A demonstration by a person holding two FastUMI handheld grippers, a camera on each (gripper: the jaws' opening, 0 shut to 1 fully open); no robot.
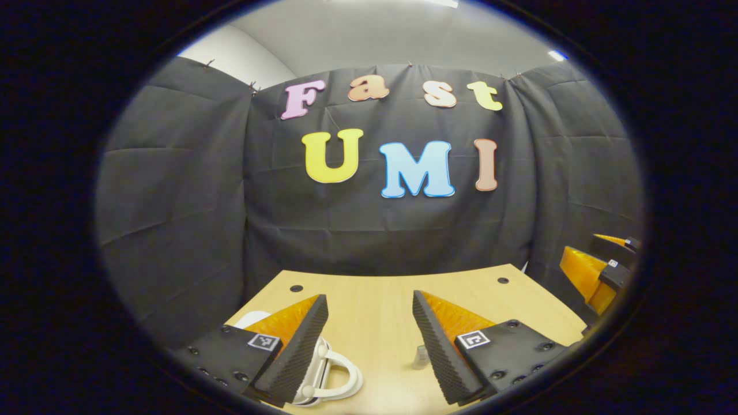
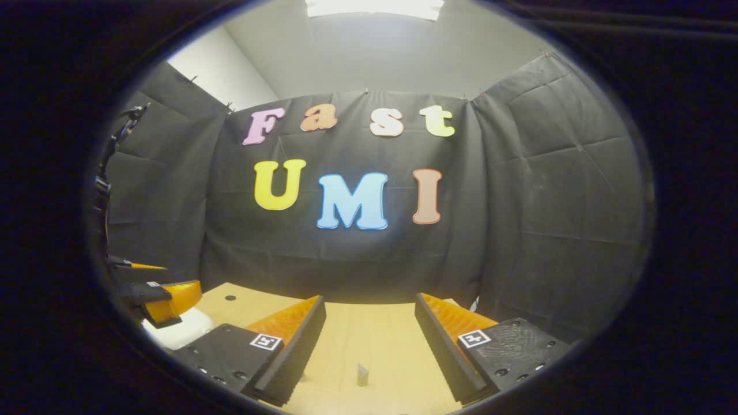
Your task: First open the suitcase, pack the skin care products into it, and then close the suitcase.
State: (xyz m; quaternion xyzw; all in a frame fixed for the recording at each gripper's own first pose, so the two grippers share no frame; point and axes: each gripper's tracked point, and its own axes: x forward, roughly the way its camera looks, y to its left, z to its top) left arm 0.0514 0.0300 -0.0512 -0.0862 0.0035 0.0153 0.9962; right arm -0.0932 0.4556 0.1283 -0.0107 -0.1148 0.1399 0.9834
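Note:
In the left gripper view, my left gripper [image 1: 369,297] is open above the wooden table [image 1: 375,323], with nothing between its fingers. A white suitcase [image 1: 331,374] with a looped handle lies shut below the gripper's left finger, which partly hides it. A small pale skin care bottle [image 1: 420,356] stands beside the right finger. In the right gripper view, my right gripper [image 2: 369,300] is also open and empty over the table. A small skin care item [image 2: 362,374] stands between its fingers, lower down. The suitcase [image 2: 181,327] is at the left, under the left gripper [image 2: 181,278].
Black cloth walls close the booth behind and on both sides of the table. Two dark round holes [image 1: 296,287] [image 1: 503,280] mark the table's far corners. In the left gripper view, the right gripper [image 1: 582,243] hangs at the right edge, off the table's side.

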